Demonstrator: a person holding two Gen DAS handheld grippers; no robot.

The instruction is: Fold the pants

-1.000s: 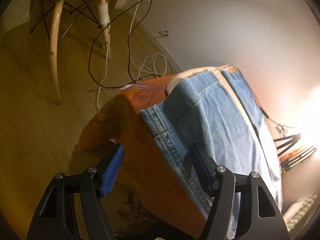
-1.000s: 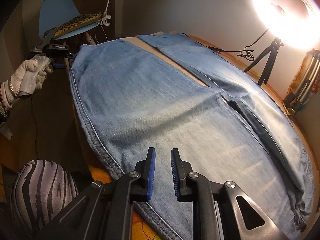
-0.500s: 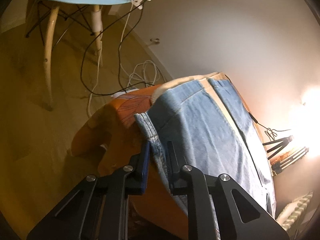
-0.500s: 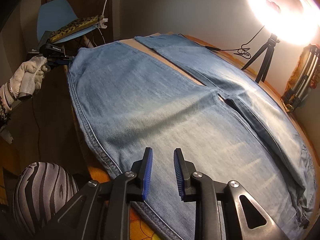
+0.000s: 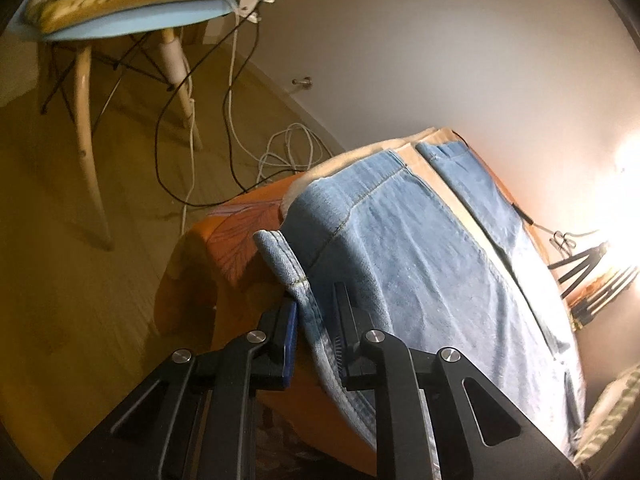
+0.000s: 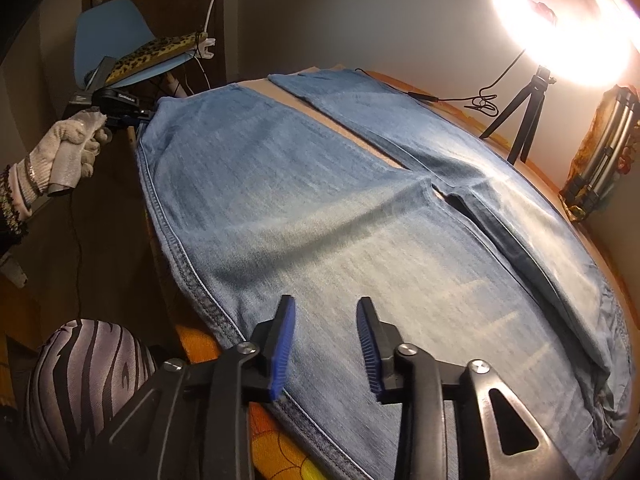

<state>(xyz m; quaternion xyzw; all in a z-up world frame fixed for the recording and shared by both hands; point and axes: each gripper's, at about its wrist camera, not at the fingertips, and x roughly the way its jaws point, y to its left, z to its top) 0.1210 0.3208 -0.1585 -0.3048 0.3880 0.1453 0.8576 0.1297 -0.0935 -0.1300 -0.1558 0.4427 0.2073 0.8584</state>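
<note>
Pants (image 6: 320, 208) — light blue denim, spread flat across the frame, legs running to upper centre. Right gripper (image 6: 326, 340) — bottom centre, blue pads parted over the cloth. Gloved left hand (image 6: 66, 152), left edge, with left gripper (image 6: 140, 116) at the hem corner. Ring light (image 6: 560, 20), upper right.

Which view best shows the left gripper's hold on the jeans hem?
The left wrist view: the left gripper is shut on the lifted hem corner of the jeans. In the right wrist view the grip is small and distant at the far leg end, beside the gloved hand.
</note>
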